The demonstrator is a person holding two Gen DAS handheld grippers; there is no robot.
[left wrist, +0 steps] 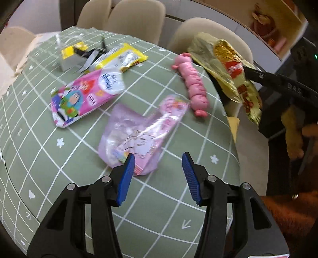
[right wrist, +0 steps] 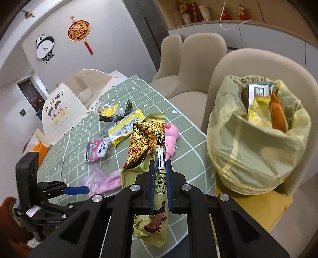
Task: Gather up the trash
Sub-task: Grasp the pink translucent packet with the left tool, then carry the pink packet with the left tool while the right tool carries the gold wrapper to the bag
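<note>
My right gripper (right wrist: 160, 168) is shut on a gold snack wrapper (right wrist: 146, 135) and holds it above the green checked table (right wrist: 184, 127). From the left wrist view that gold snack wrapper (left wrist: 224, 67) hangs in the right gripper's (left wrist: 251, 72) black jaws past the table's right edge. My left gripper (left wrist: 158, 160) stands open just above a pale pink wrapper (left wrist: 139, 135); nothing is between its blue pads. That pale pink wrapper (right wrist: 99, 180) lies by the left gripper's blue fingertip (right wrist: 76, 191). A yellow trash bag (right wrist: 256, 142) sits on a chair, holding several wrappers.
On the table lie a pink cartoon packet (left wrist: 79, 97), a yellow packet (left wrist: 123, 57), a small yellow box (left wrist: 73, 55) and a pink caterpillar toy (left wrist: 194, 83). Beige chairs (left wrist: 135, 17) ring the table. A white tote bag (right wrist: 61, 111) stands at the far end.
</note>
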